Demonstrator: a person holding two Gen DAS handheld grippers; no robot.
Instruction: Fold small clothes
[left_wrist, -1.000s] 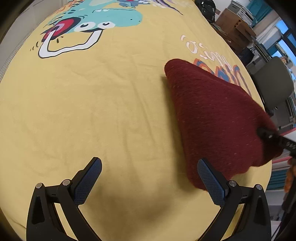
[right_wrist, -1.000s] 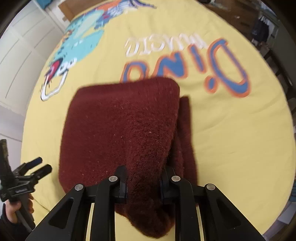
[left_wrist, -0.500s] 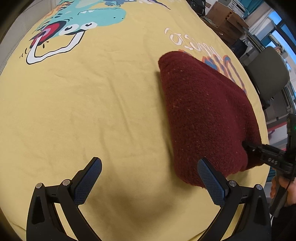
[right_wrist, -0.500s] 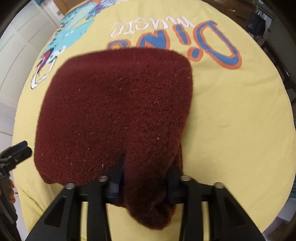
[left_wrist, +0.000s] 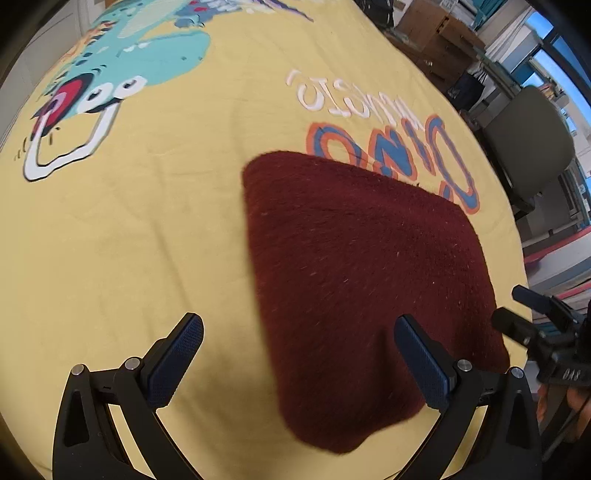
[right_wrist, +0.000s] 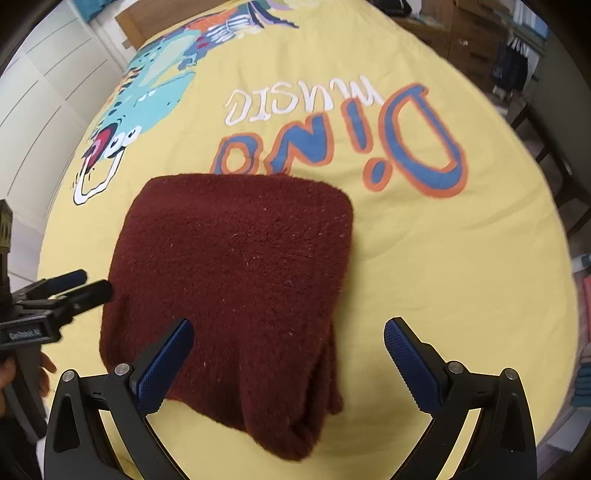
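Released a second ago from the right gripper's pinch, the dark red garment (right_wrist: 236, 280) now lies folded on the yellow dinosaur-print sheet (right_wrist: 461, 280). Left of the garment, the left gripper (left_wrist: 297, 354) gapes, holding nothing. Over its near edge, the right gripper (right_wrist: 288, 354) is opening, pads clear.

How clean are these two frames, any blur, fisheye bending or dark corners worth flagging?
Left wrist view: the dinosaur print and the lettering are smeared by motion blur, the red knit cloth has soft edges, and the left gripper stays sharp. Right wrist view: crisper, with the cloth's nap readable, though the rim is slightly soft. Both views: heavy barrel bending of the yellow sheet, black corners, even light, no glare.
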